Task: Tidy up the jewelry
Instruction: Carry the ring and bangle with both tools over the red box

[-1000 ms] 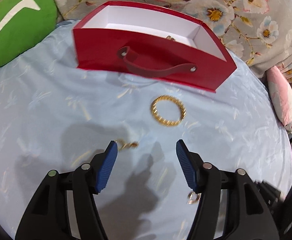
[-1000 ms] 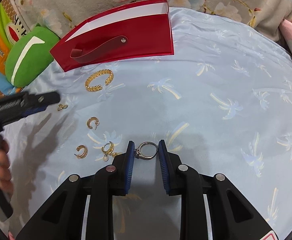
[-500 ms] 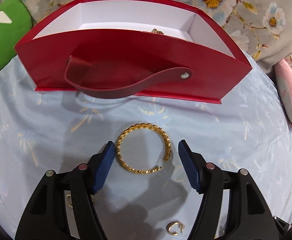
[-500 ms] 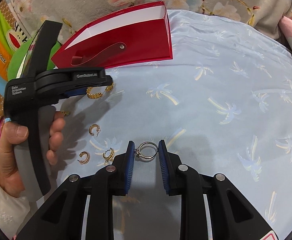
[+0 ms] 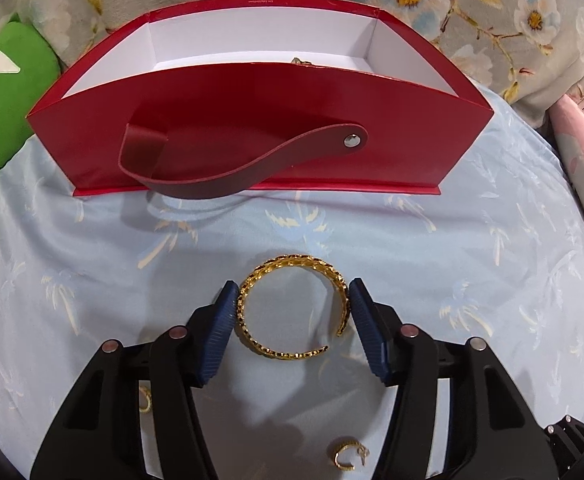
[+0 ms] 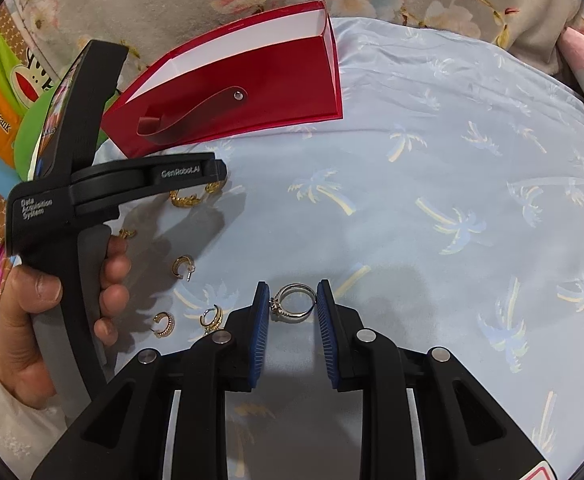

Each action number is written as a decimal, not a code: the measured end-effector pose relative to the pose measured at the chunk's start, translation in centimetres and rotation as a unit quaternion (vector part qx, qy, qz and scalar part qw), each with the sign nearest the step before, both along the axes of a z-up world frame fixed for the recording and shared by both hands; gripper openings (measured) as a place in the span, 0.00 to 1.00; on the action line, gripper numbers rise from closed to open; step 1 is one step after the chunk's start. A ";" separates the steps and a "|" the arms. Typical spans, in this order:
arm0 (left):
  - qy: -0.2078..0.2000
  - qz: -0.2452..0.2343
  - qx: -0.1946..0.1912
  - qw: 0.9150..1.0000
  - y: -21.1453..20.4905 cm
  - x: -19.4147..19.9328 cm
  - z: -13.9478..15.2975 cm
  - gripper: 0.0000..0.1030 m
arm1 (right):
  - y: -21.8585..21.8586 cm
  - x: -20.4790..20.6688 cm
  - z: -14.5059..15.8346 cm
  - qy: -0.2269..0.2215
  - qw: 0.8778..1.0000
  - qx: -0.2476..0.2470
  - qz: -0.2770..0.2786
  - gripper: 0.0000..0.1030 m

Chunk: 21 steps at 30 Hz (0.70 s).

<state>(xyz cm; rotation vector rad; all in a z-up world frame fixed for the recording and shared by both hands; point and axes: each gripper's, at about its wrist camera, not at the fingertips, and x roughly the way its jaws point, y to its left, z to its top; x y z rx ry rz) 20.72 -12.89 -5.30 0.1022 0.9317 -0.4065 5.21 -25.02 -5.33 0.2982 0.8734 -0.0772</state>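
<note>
Nearest in the right wrist view, the right gripper (image 6: 293,304) is narrowed on a silver ring (image 6: 293,303), its pads against the band's two sides; whether the ring is lifted clear of the blue bedsheet (image 6: 432,208) I cannot tell. The ring is light, rigid and smooth, so it could twist or slip out if squeezed off-centre; the plain band is the better hold, away from the stone setting.

The left gripper (image 5: 292,312) is set wide around the gold bangle (image 5: 292,312), which lies flat on the sheet, both pads at or just touching its outer edge. The bangle is an open cuff, light and a little springy, with a textured twist that should grip well; closing across its solid sides, not the gap, looks safest.

Small gold earrings (image 6: 183,267) lie scattered nearby. Beyond stands the open red box (image 5: 252,132), with something small already inside.
</note>
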 end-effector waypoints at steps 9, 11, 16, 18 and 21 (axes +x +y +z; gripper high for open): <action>-0.008 0.016 -0.012 1.000 2.0 -3.2 3.1 0.53 | 0.4 -0.7 2.8 -0.029 1.000 -0.003 0.002 0.22; -0.013 0.021 -0.011 1.000 2.9 -4.0 4.0 0.53 | 0.8 -0.9 3.7 -0.038 0.999 -0.003 0.006 0.22; -0.023 0.035 -0.009 0.999 5.4 -5.7 6.3 0.53 | 2.2 -1.4 6.0 -0.062 0.998 -0.009 0.017 0.22; -0.022 0.040 -0.014 0.999 6.6 -6.3 7.3 0.53 | 2.8 -1.6 6.8 -0.070 0.997 -0.012 0.022 0.22; -0.024 0.046 -0.020 0.998 8.3 -7.0 8.5 0.53 | 3.7 -1.7 8.2 -0.083 0.996 -0.016 0.031 0.22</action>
